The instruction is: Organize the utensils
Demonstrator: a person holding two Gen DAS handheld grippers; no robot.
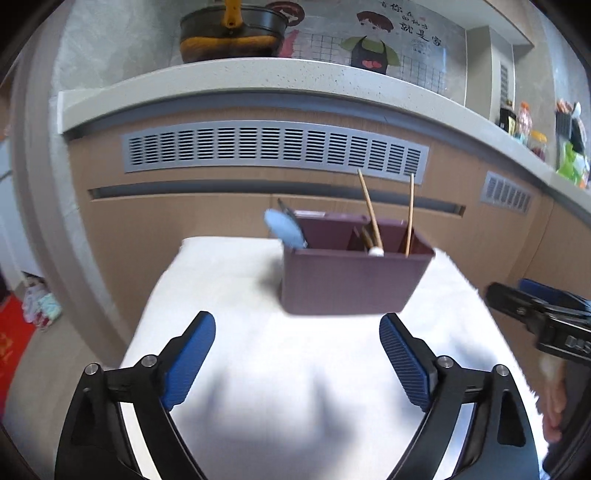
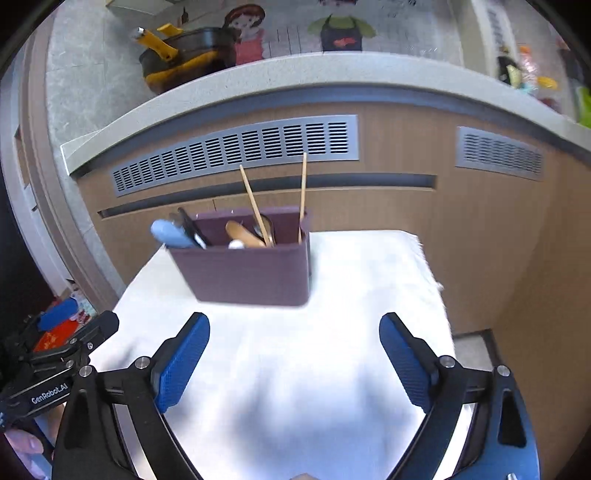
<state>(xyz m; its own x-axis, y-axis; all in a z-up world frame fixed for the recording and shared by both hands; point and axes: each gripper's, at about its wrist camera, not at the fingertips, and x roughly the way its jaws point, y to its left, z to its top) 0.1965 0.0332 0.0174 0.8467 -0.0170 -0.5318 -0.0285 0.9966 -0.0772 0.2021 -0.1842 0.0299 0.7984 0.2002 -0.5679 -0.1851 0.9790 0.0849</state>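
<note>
A maroon utensil holder (image 1: 351, 280) stands on a white cloth-covered table (image 1: 258, 369); it also shows in the right wrist view (image 2: 251, 273). In it stand two wooden chopsticks (image 1: 371, 210) (image 2: 303, 195), a wooden spoon (image 2: 243, 234), a light blue utensil (image 1: 284, 229) (image 2: 171, 232) and a dark-handled one (image 2: 190, 227). My left gripper (image 1: 297, 363) is open and empty, just in front of the holder. My right gripper (image 2: 294, 363) is open and empty, also in front of the holder. Each gripper shows at the edge of the other's view (image 1: 535, 317) (image 2: 59, 354).
Behind the table is a wooden cabinet front with grey vents (image 1: 273, 147) under a pale countertop (image 1: 258, 77). A black and orange pan (image 1: 232, 33) sits on the counter. Bottles and jars (image 1: 524, 125) stand at the right. The table's right edge (image 2: 439, 288) drops to the floor.
</note>
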